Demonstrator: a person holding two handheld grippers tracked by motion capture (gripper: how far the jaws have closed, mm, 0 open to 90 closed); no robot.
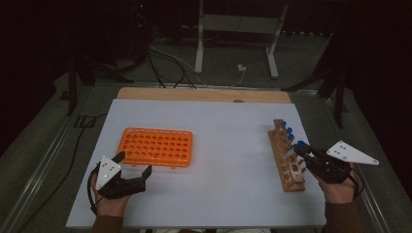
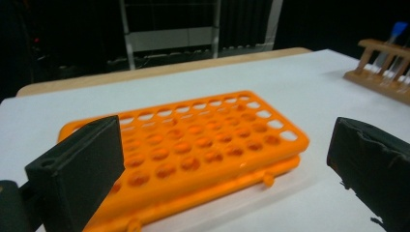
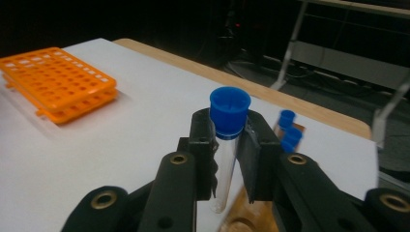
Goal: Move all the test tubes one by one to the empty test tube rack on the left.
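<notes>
Jaws of the right gripper (image 3: 227, 145) are clamped on a clear test tube (image 3: 223, 169) just under its blue cap (image 3: 229, 112); the tube stands upright between the pads, its lower end hanging free above the near end of the wooden rack (image 3: 241, 220). In the high view the same gripper (image 1: 302, 151) sits at the right edge of the table, over the near half of the wooden rack (image 1: 286, 160), with the blue cap (image 1: 301, 144) showing at its tip. Beyond it in the rack stand more blue-capped tubes (image 1: 287, 130), toward the far end.

The left gripper (image 1: 133, 165) rests low at the near left of the white table (image 1: 218, 145), its jaws spread wide and holding nothing. Just past its tips lies the orange rack (image 1: 155, 146), flat on the table, its rows of holes open. The left gripper view looks between the two black pads (image 2: 80, 169) at that orange rack (image 2: 193, 150), with the wooden rack (image 2: 382, 72) well apart at the far right. Behind the table runs a bare wooden strip (image 1: 204, 94).
</notes>
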